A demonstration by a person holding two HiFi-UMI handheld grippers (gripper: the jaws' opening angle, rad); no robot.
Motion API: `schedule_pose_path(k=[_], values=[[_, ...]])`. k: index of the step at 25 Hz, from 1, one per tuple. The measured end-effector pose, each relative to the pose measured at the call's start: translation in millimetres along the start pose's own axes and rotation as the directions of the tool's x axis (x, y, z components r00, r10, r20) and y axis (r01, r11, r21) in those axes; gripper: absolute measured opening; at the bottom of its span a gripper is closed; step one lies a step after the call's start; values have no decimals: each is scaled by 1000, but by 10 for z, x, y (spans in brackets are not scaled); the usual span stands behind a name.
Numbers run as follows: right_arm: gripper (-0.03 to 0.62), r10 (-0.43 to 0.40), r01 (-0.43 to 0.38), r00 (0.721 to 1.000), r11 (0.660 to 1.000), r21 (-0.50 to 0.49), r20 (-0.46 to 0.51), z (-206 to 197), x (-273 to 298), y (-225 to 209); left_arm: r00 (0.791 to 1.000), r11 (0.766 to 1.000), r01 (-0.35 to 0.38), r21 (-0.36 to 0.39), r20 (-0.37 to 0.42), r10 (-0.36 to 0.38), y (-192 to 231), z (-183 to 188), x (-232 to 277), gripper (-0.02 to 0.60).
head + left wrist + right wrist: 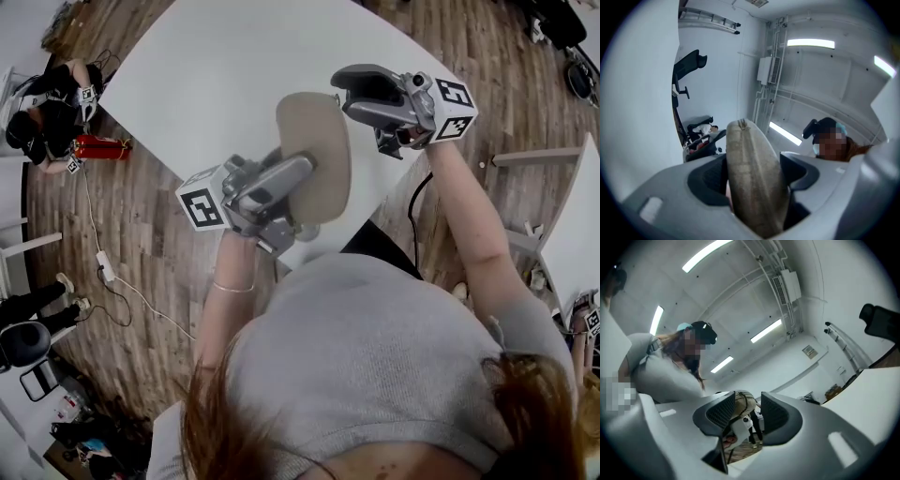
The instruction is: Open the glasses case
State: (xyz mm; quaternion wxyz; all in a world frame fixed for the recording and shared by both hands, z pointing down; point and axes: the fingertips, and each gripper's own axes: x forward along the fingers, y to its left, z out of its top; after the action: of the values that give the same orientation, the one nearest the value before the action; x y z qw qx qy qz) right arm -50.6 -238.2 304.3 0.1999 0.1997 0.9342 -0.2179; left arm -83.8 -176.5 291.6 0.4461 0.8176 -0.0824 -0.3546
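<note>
A: Start closest in. What is the left gripper [305, 178] doing?

B: Its jaws are pressed on the near end of the glasses case [317, 141], one pad on each broad face. The case is lifted clear of the white table [216, 66], in front of the person's chest.

A: Why hold it like that?

B: I judge it an anchor. Clamping one end leaves the other end and the seam free for the second tool.

A: And the right gripper [747, 400]?

B: Its jaws are spread with nothing pinched. It hangs just beyond the case's far end, and its own view looks through the gap at that end. I read that as lining up on the opening edge.

A: Which way does the case point?

B: Its long axis runs along the left gripper's jaws, away from the person and tilted upward, with the free end toward the right gripper. The narrow seamed edge faces back along the left gripper's view, and the seam looks closed.

A: And beyond that?

B: The table lies beneath, with wooden floor [141, 234] around it.
</note>
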Motion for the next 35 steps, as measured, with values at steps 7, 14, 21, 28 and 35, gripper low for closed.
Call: schedule_pose_path(k=[7,14,21,28,35], values=[[15,210,-213,977,973,88,49,80,60,262,997,997,69,-30,-15,-70,-126,-61,57,330],[11,20,-26,991,999,-48,-132,1,-1,94,995,997,-80,7,60,79,71,7,-8,318],[11,-135,89,945,983,-161,-297,-165,-185,37,969,974,-226,-5,104,225,307,-87,-43,314],[11,-290,135,851,926,-352,-437,-250,-168,30,938,957,-288,-23,192,287,402,1,-95,313],[11,-390,189,813,879,-438,-433,-239,-243,62,921,935,-354,21,179,345,449,31,-9,313]])
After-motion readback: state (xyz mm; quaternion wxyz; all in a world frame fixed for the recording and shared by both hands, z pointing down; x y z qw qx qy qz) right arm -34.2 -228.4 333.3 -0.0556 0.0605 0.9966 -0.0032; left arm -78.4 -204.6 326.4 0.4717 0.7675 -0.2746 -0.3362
